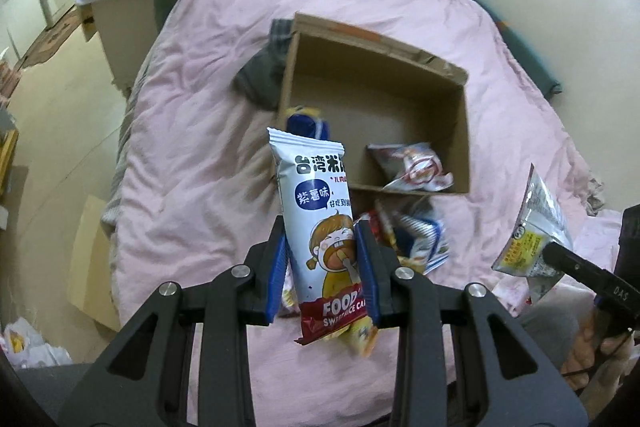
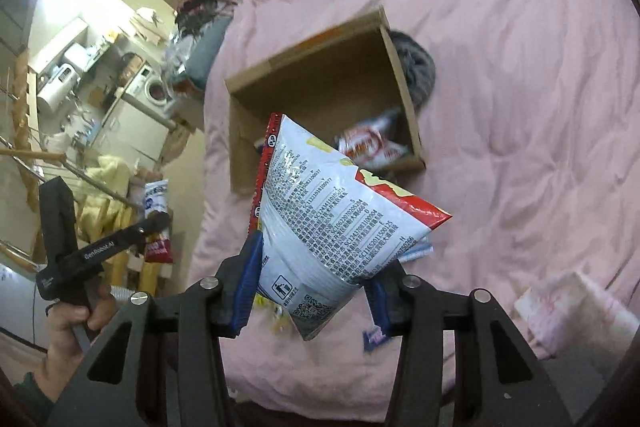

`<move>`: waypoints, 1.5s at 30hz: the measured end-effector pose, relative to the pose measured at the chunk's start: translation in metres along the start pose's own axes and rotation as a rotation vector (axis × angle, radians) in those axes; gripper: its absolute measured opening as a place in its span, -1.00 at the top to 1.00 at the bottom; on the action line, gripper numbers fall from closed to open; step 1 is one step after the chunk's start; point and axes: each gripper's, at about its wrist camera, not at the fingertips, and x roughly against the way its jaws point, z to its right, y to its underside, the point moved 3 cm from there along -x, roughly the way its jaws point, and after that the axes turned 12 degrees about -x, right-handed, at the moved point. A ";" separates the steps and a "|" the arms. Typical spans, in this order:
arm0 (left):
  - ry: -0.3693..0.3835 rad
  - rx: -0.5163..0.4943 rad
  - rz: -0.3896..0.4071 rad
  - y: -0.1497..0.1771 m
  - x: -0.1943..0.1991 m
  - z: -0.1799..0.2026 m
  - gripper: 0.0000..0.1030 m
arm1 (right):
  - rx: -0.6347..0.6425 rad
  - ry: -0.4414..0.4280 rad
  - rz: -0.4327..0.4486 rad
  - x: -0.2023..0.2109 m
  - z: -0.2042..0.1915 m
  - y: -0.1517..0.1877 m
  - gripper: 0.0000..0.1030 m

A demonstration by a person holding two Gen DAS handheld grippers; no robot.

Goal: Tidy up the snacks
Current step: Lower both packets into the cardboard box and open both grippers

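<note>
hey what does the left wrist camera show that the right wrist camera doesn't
Only the left wrist view shows loose snack packets on the blanket just outside the box, and the front of the rice cake packet in the left tongs. Only the right wrist view shows the printed back of the chip bag in the right tongs. Both show the cardboard box on the pink blanket.

A rumpled pink quilt (image 1: pixel 208 75) covers the bed, bearing an open brown cardboard box (image 1: pixel 400 59), a dark grey garment (image 1: pixel 260 75) (bunched against the box's side) and loose snack packets (image 1: pixel 420 239) beside it.
</note>
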 end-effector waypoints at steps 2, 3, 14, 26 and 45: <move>-0.002 -0.017 0.011 -0.007 -0.002 0.004 0.45 | 0.000 -0.001 0.010 -0.003 -0.004 -0.004 0.05; 0.000 -0.023 0.014 -0.010 -0.005 0.005 0.45 | 0.001 0.003 0.013 -0.006 -0.005 -0.008 0.05; 0.036 -0.069 0.003 -0.050 -0.051 0.001 0.45 | -0.055 0.017 0.066 -0.024 -0.004 -0.049 0.05; -0.037 -0.093 0.016 -0.089 -0.096 0.001 0.45 | -0.054 0.021 0.060 -0.083 -0.006 -0.108 0.05; -0.096 -0.164 0.000 -0.082 -0.167 0.012 0.44 | -0.126 0.037 -0.061 -0.185 0.025 -0.107 0.05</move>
